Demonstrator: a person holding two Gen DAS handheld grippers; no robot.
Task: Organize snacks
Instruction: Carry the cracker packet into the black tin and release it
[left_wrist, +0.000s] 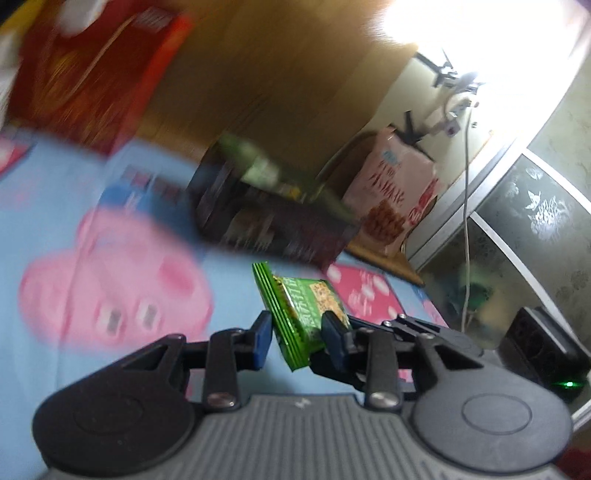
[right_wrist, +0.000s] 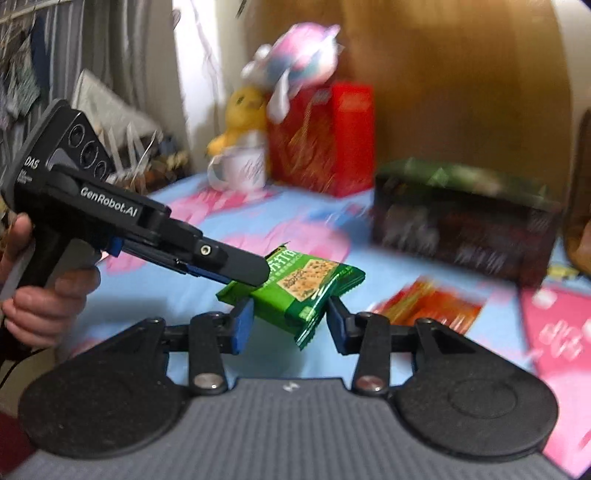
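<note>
A green cracker packet (left_wrist: 303, 310) hangs above the blue cartoon cloth (left_wrist: 55, 192) with my left gripper (left_wrist: 297, 325) shut on it, its blue pads pinching the packet's lower half. In the right wrist view a hand brings the left gripper (right_wrist: 255, 275) in from the left, its tip clamped on the same green packet (right_wrist: 295, 288). My right gripper (right_wrist: 290, 304) sits just below and around the packet. Its jaws stand apart, with a slim gap on each side, so the pads do not press it.
A dark snack box (right_wrist: 461, 225) lies on the cloth at the right and a red box (right_wrist: 325, 140) stands behind. An orange packet (right_wrist: 428, 306) and a pink packet (right_wrist: 561, 332) lie nearby. A mug (right_wrist: 240, 170) and plush toys stand at the back left. A pink bag (left_wrist: 399, 192) leans by the wall.
</note>
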